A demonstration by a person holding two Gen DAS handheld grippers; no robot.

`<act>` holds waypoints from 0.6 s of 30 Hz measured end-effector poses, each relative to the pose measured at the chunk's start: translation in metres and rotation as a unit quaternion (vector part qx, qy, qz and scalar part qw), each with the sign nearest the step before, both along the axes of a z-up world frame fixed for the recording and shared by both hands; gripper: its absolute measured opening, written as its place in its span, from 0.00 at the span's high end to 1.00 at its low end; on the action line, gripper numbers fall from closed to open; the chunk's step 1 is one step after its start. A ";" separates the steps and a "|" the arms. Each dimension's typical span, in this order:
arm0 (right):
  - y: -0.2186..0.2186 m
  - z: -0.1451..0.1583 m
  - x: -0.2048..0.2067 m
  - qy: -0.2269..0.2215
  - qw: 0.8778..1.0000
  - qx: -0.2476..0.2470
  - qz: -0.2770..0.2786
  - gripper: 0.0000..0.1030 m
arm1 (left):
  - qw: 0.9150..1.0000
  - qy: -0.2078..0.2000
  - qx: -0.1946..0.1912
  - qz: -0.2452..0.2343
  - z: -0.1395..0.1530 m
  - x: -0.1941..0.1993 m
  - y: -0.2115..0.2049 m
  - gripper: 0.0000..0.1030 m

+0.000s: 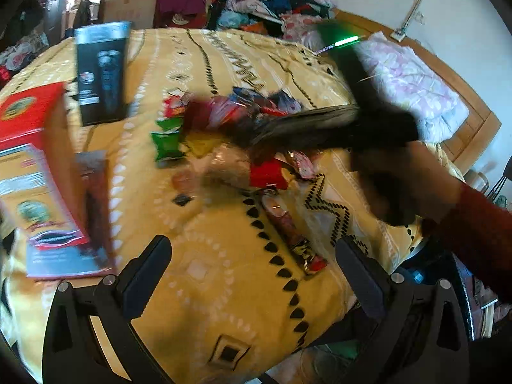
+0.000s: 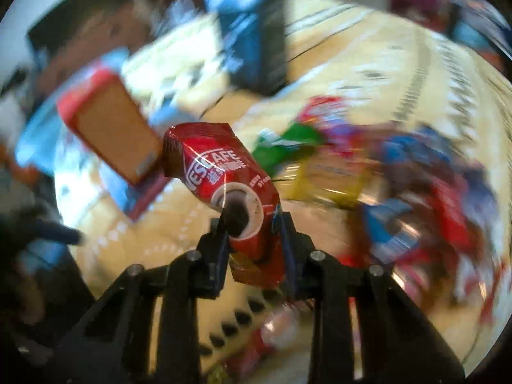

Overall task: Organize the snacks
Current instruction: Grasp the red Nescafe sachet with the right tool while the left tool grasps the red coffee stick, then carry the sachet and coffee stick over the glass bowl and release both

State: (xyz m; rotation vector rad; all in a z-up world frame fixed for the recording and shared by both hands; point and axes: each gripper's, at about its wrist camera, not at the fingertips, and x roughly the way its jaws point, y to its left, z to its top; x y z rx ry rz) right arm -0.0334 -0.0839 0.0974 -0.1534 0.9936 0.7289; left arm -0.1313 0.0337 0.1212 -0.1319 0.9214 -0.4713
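- One red Nescafé sachet (image 2: 224, 188) sits pinched in the right hand-held gripper (image 2: 252, 233), lifted above the bed's yellow blanket (image 1: 224, 256).
- The snack pile (image 1: 224, 121) lies beyond the sachet.
- The left hand-held gripper (image 1: 252, 275) hangs open, empty, nearer than the pile.
- The red box (image 1: 32, 121) stands left of the pile.

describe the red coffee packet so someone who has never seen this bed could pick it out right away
Start at the yellow patterned bedspread with its heap of bright snack wrappers. The red coffee packet is not in that heap: it is pinched at its lower end by the right hand-held gripper, sticking up in front of the red cardboard box. White lettering and a pictured cup of coffee set it apart.
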 end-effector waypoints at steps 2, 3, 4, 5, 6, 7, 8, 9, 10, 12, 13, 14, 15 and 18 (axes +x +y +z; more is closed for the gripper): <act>-0.035 0.018 -0.013 -0.007 0.997 0.034 -0.063 0.71 | 1.000 0.007 -0.001 -0.012 -0.007 0.011 -0.020 0.00; -0.049 0.022 -0.017 -0.009 0.994 0.050 -0.098 0.71 | 1.000 0.012 -0.003 -0.019 -0.010 0.017 -0.031 0.00; -0.067 0.025 -0.023 -0.009 0.990 0.063 -0.125 0.71 | 1.000 0.018 -0.006 -0.024 -0.015 0.025 -0.043 0.00; -0.085 0.027 -0.032 -0.008 0.985 0.074 -0.153 0.71 | 0.999 0.022 -0.005 -0.026 -0.020 0.031 -0.052 0.00; -0.102 0.026 -0.040 -0.006 0.980 0.082 -0.181 0.71 | 0.999 0.030 -0.001 -0.028 -0.028 0.038 -0.065 0.02; -0.113 0.023 -0.042 0.000 0.975 0.089 -0.202 0.71 | 0.999 0.035 0.003 -0.029 -0.035 0.043 -0.073 0.07; -0.126 0.016 -0.047 0.012 0.970 0.099 -0.221 0.71 | 0.999 0.041 0.009 -0.029 -0.042 0.047 -0.080 0.12; -0.135 0.015 -0.051 0.019 0.966 0.105 -0.235 0.71 | 0.998 0.049 0.018 -0.027 -0.050 0.050 -0.086 0.19; -0.142 0.011 -0.055 0.024 0.963 0.109 -0.245 0.71 | 0.998 0.058 0.025 -0.021 -0.059 0.053 -0.090 0.28; -0.155 0.007 -0.059 0.036 0.959 0.118 -0.255 0.71 | 0.996 0.075 0.040 -0.001 -0.074 0.056 -0.090 0.54; -0.158 0.006 -0.062 0.038 0.959 0.120 -0.256 0.71 | 0.995 0.091 0.039 0.005 -0.083 0.058 -0.087 0.60; -0.158 0.007 -0.064 0.039 0.959 0.121 -0.254 0.71 | 0.994 0.100 0.037 0.008 -0.089 0.058 -0.086 0.60; -0.156 0.007 -0.066 0.040 0.959 0.123 -0.251 0.71 | 0.994 0.103 0.031 0.008 -0.093 0.057 -0.085 0.60; -0.152 0.006 -0.063 0.040 0.961 0.121 -0.246 0.71 | 0.994 0.101 0.031 0.008 -0.096 0.055 -0.085 0.60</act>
